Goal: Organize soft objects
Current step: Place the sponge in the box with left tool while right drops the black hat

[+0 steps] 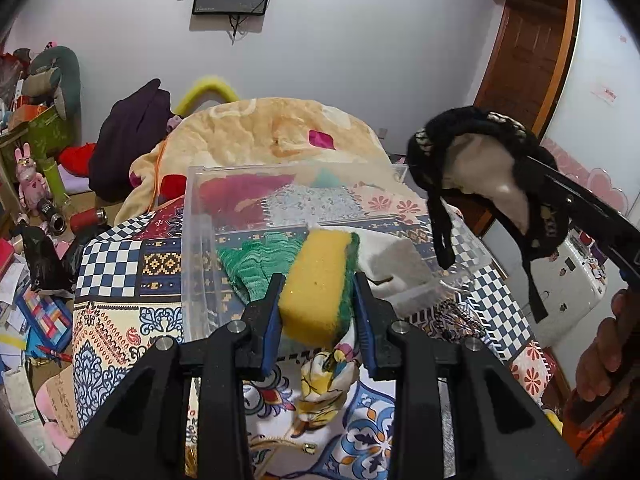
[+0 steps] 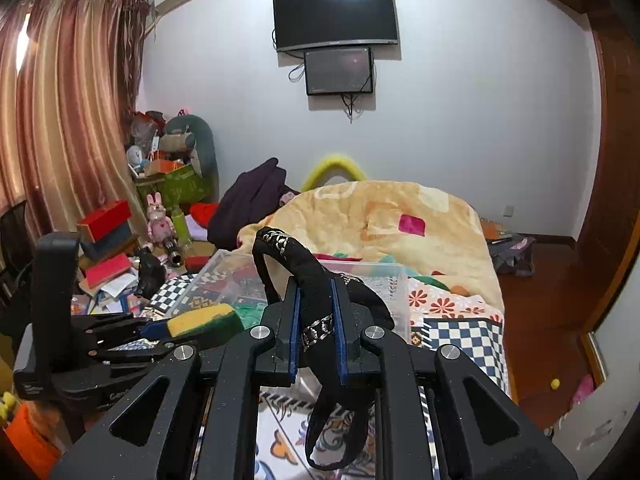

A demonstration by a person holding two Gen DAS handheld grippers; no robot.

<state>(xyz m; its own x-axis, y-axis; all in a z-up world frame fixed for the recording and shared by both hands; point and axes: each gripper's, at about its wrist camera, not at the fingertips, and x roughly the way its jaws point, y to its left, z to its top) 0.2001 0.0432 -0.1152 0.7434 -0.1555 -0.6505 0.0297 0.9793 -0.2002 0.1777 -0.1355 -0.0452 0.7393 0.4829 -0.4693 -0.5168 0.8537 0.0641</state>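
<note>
My left gripper (image 1: 318,284) is shut on a yellow sponge with a green scrub side (image 1: 316,280), held over the near edge of a clear plastic bin (image 1: 192,240). A green knitted cloth (image 1: 260,260) and a white cloth (image 1: 392,256) lie in the bin. My right gripper (image 2: 316,292) is shut on a black knitted hat with straps (image 2: 316,280), held above the bin's right side; the hat also shows in the left wrist view (image 1: 480,168). The left gripper with the sponge (image 2: 204,320) shows in the right wrist view.
The bin stands on a patterned patchwork cover (image 1: 120,272) on a bed. A floral scarf (image 1: 324,384) lies below the sponge. A yellow blanket (image 1: 272,132) is heaped behind the bin. Clutter and boxes (image 1: 36,240) crowd the left floor. A wooden door (image 1: 528,60) is at right.
</note>
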